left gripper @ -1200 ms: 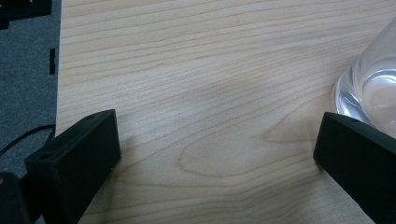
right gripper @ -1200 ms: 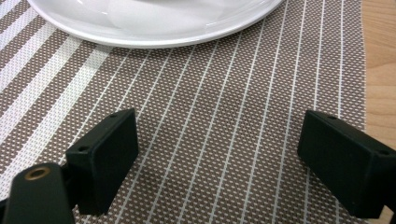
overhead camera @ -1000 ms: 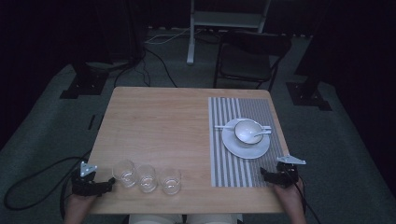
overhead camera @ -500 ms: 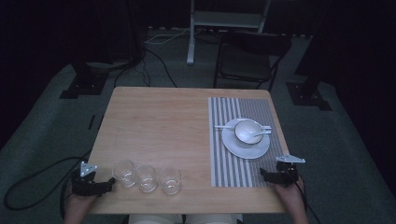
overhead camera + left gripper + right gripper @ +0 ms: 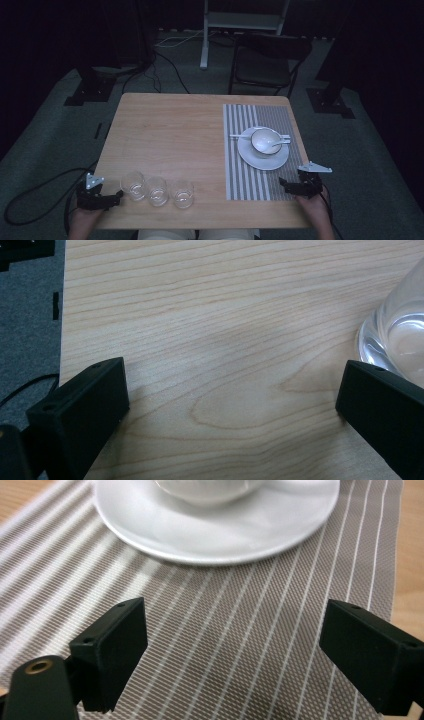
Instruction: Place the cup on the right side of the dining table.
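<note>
Left hand-held gripper [image 5: 118,194] is held open (nothing gripped) on the counter [image 5: 175,135], just beside the nearest glass [image 5: 133,185].

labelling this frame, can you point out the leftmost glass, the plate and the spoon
leftmost glass [image 5: 133,185], high view, on its open middle
plate [image 5: 263,160], high view, on its bare near rim
spoon [image 5: 274,145], high view, on its handle inside the bowl

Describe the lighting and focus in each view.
High view: dim, room beyond the table nearly black, glasses faint. Left gripper view: bright, wood grain sharp, glass glinting. Right gripper view: placemat weave crisp, plate soft and washed out.
</note>
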The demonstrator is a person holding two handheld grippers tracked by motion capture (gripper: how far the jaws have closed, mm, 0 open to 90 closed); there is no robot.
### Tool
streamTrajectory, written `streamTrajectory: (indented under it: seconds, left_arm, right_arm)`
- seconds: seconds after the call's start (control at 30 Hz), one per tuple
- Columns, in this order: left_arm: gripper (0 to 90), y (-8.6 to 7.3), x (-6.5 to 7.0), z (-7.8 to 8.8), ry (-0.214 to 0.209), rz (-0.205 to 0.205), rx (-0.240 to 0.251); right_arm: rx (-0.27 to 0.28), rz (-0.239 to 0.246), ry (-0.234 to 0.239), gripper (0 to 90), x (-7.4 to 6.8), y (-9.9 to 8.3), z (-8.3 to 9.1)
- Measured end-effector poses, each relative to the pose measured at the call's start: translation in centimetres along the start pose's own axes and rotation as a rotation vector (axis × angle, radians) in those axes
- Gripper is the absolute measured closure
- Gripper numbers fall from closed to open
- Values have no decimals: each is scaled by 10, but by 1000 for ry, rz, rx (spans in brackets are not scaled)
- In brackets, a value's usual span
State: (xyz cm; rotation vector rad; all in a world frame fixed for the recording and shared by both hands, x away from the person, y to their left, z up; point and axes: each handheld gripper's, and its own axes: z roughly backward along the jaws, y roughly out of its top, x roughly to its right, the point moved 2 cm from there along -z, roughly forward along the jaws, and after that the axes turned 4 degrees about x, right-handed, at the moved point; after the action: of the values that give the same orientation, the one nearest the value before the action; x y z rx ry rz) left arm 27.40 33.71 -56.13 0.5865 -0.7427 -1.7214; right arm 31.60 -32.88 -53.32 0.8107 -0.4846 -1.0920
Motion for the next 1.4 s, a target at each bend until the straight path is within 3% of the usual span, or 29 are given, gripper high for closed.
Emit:
streamTrajectory:
  seconds: [0.47, 0.77, 1.07, 1.13, 1.4]
  left_arm:
    - [9, 0, 0, 0, 0, 0, 0]
    - [9, 0, 0, 0, 0, 0, 0]
    - [9, 0, 0, 0, 0, 0, 0]
    - [9, 0, 0, 0, 0, 0, 0]
    - [9, 0, 0, 0, 0, 0, 0]
  right_arm:
    - [93, 91, 62, 115, -26, 35, 18]
    - [121, 143, 106, 116, -47, 51, 22]
    - [147, 194, 174, 116, -72, 66, 18]
    - [147, 194, 174, 116, -72, 66, 18]
    - [158, 240, 248, 116, -99, 78, 6]
